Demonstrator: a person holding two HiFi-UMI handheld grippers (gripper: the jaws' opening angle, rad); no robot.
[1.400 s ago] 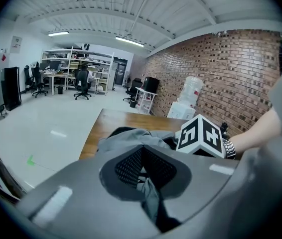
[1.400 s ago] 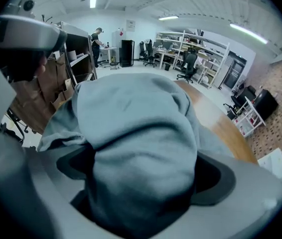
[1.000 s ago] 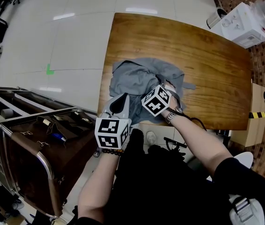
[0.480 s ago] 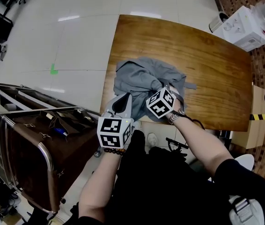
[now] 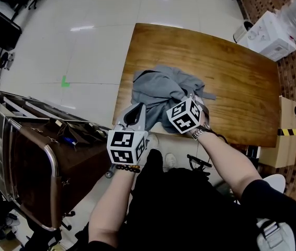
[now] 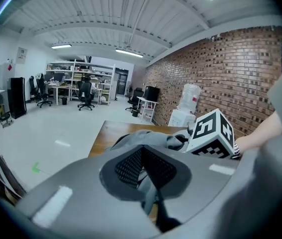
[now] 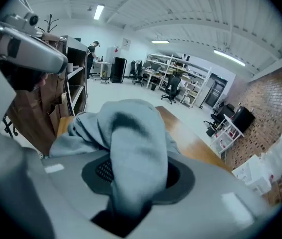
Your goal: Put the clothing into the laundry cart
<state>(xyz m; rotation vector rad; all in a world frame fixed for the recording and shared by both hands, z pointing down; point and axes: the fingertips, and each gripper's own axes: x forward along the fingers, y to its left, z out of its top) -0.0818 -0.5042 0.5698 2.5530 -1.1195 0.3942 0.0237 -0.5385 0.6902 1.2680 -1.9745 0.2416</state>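
A crumpled grey garment [image 5: 161, 85] lies on the near left part of the wooden table [image 5: 231, 82]. My right gripper [image 5: 191, 100] is at its near right side, jaws closing, and a thick fold of the grey garment [image 7: 131, 133] fills the gap between them. My left gripper [image 5: 135, 110] sits at the table's near edge by the garment's left corner, jaws together with a thin strip of grey cloth [image 6: 151, 195] pinched between them. The laundry cart [image 5: 33, 156], brown fabric on a metal frame, stands on the floor to my left.
A white water dispenser [image 5: 271, 33] stands past the table's far right corner. A cardboard box [image 5: 281, 135] sits on the floor at the right. The cart's brown side [image 7: 31, 103] shows behind the garment in the right gripper view. Office desks and chairs [image 6: 81, 88] lie far off.
The right gripper's jaws have come together on the garment's fold. The cloth has bunched up a little toward the grippers. The left gripper stays at the table edge.
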